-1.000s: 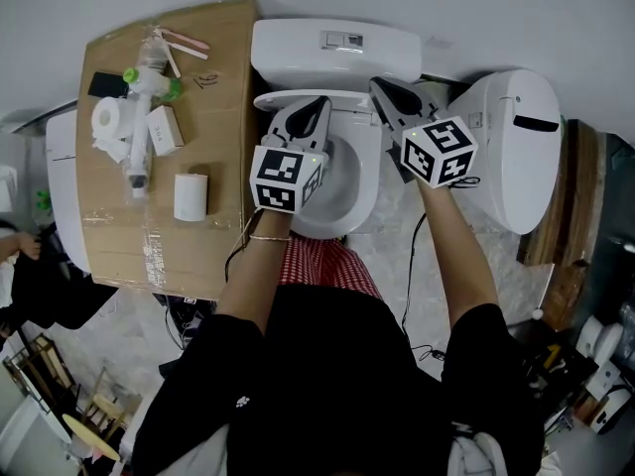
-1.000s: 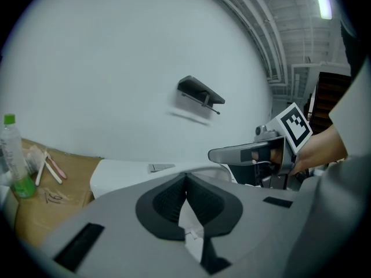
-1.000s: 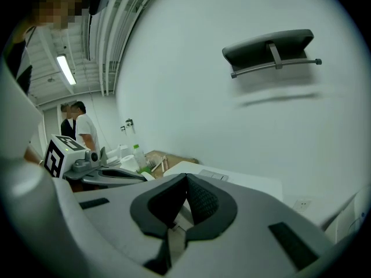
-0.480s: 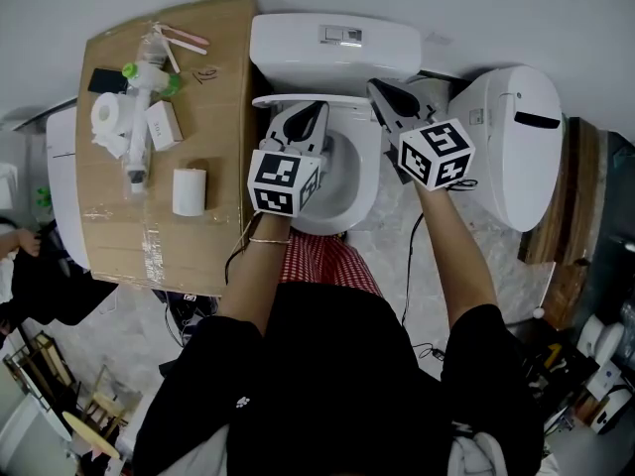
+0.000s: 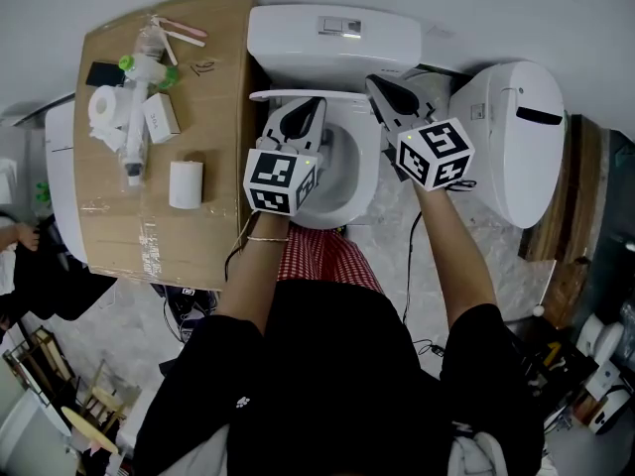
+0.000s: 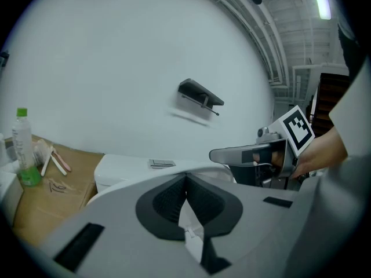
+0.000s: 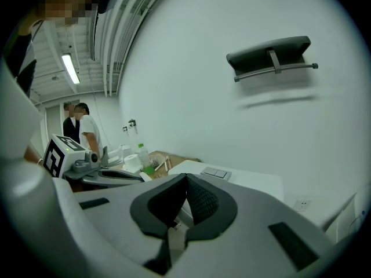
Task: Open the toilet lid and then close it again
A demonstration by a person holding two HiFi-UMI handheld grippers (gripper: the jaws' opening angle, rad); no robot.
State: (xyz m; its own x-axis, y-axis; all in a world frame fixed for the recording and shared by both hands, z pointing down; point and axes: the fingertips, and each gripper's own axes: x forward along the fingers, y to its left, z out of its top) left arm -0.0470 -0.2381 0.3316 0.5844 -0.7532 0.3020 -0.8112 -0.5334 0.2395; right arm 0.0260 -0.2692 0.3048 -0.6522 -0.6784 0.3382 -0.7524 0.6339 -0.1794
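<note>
— As the left gripper (image 6: 185,178) points toward the wall, how do its fingers (image 6: 159,204) stand?
— Pressed together at the tips, with nothing between them. Just past them runs the white top edge of the lid (image 5: 273,95). I cannot tell whether they touch it.
— And the right gripper (image 7: 186,178)?
— Its fingers (image 7: 206,204) are closed tip to tip as well, and empty. They sit to the right of the lid's end.
— The lid itself?
— It is up, standing on edge against the tank (image 5: 298,38) just beyond both sets of fingertips. From above it shows only as a thin white strip. Below the fingers the seat (image 5: 362,181) and bowl (image 5: 337,181) lie uncovered.
— Farther off?
— Left of the left fingers is cardboard (image 5: 213,167) with a paper roll (image 5: 186,183) and a bottle (image 6: 22,149) on it. Above the fingers, a dark shelf (image 7: 269,57) hangs on the wall.
</note>
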